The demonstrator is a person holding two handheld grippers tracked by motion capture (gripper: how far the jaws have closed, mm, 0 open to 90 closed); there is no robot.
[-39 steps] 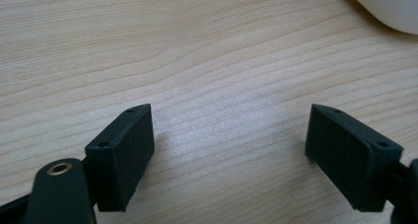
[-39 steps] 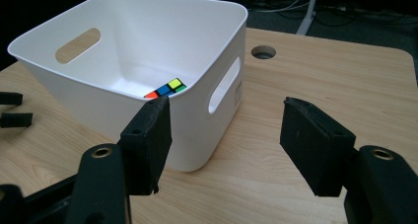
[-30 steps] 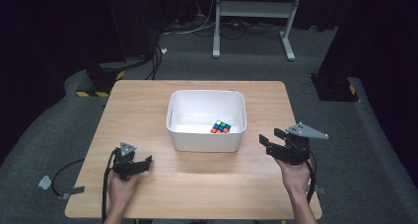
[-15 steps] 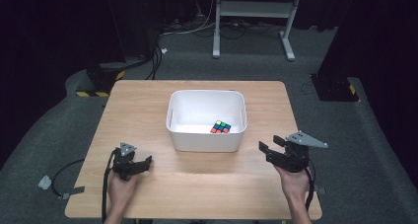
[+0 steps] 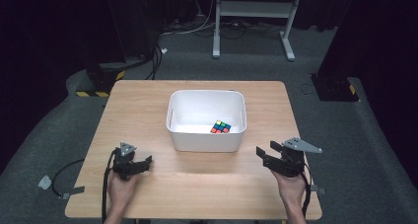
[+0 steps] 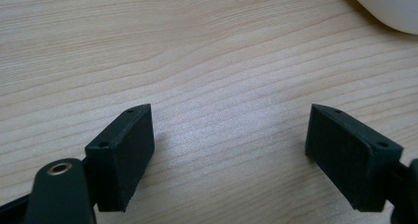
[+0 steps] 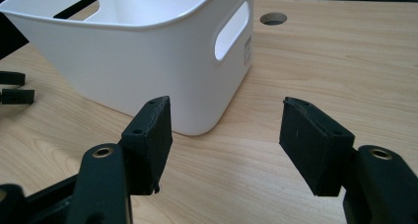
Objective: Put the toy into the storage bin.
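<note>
White plastic bin [image 5: 206, 135], mid-desk; small label [image 7: 247, 48] by its handle slot, unreadable.
Left gripper [image 5: 139, 165], right gripper [image 5: 264, 155]: jaws apart, grasping nothing; puzzle cube [image 5: 221, 127] inside.

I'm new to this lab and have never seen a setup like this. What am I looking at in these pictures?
A person sits at a wooden table holding a hand-held two-jaw tool in each hand: the left gripper and the right gripper. The high view looks down from above. The other two pictures come from cameras riding on each gripper, looking along its black jaws. On the table stands a white bin with a coloured puzzle cube inside. Both grippers' jaws stand apart with nothing between them, so nothing is held.
</note>
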